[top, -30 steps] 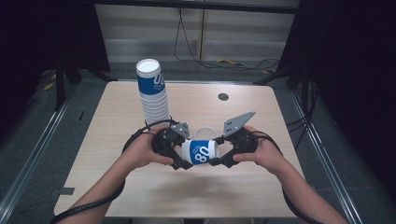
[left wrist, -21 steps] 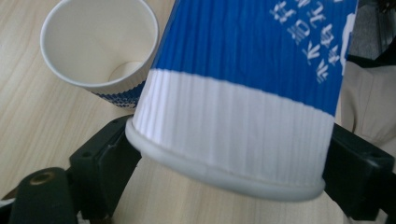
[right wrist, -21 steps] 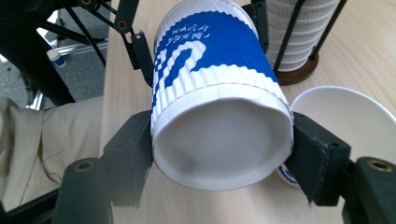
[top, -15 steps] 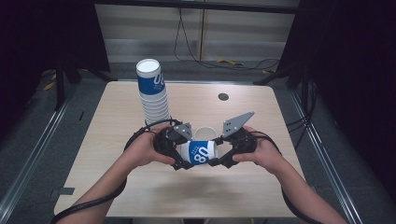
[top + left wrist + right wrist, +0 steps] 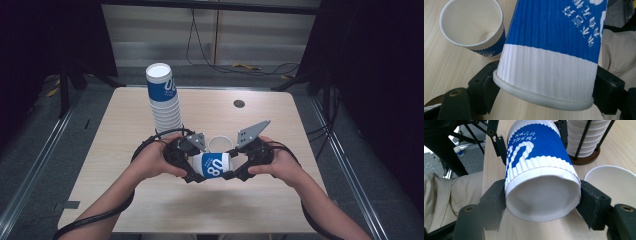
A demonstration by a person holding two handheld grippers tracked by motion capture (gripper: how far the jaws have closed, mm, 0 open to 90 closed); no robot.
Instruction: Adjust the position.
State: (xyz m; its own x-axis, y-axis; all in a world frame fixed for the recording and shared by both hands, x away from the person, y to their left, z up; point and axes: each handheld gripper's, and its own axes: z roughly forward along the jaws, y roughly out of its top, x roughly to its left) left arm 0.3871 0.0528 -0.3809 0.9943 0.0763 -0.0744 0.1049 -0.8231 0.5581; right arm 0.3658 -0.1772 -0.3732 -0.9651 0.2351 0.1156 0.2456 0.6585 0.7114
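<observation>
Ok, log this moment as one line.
right tool: shut on cup base | left tool: jaws just closing at held cup rim | loose cup upright behind | cup stack untouched

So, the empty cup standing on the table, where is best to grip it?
Probably its ribbed wall just under the rim, coming from above: the standing cup is upright, mouth up, and the held cup blocks its near side.

Blue-white cup (image 5: 554,50) between jaws (rim nearest)
</observation>
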